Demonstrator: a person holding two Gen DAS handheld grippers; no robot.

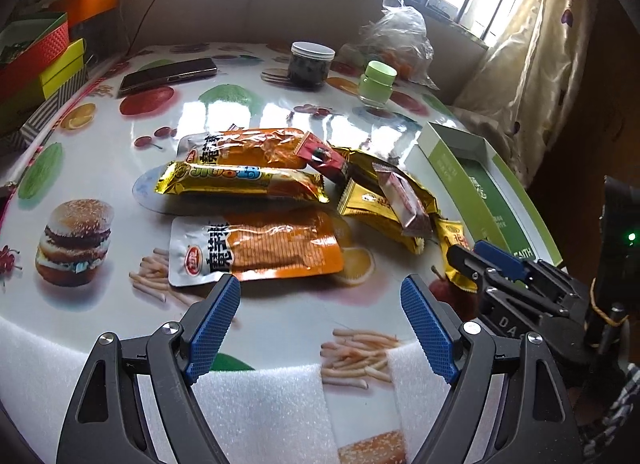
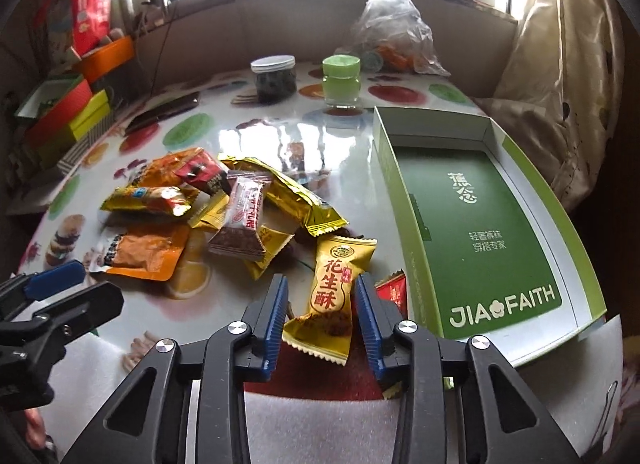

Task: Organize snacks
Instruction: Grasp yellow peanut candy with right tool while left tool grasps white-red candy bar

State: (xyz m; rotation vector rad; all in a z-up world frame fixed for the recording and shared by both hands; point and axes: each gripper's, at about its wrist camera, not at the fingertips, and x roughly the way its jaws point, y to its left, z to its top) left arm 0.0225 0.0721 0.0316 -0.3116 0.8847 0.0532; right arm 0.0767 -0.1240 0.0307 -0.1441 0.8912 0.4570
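A pile of snack packets lies mid-table: two orange pouches, a long gold bar, a small red pack and a pink-white candy. An open green box stands to the right with nothing in it. My right gripper straddles a yellow peanut-candy packet; the blue pads sit close to its sides with thin gaps showing. A red packet peeks out beside its right finger. My left gripper is wide open over the table's near edge, just short of the nearer orange pouch, holding nothing.
At the back stand a dark jar with a white lid, a green jar, a phone and a clear plastic bag. Coloured boxes are stacked at the left. White foam pads the near edge.
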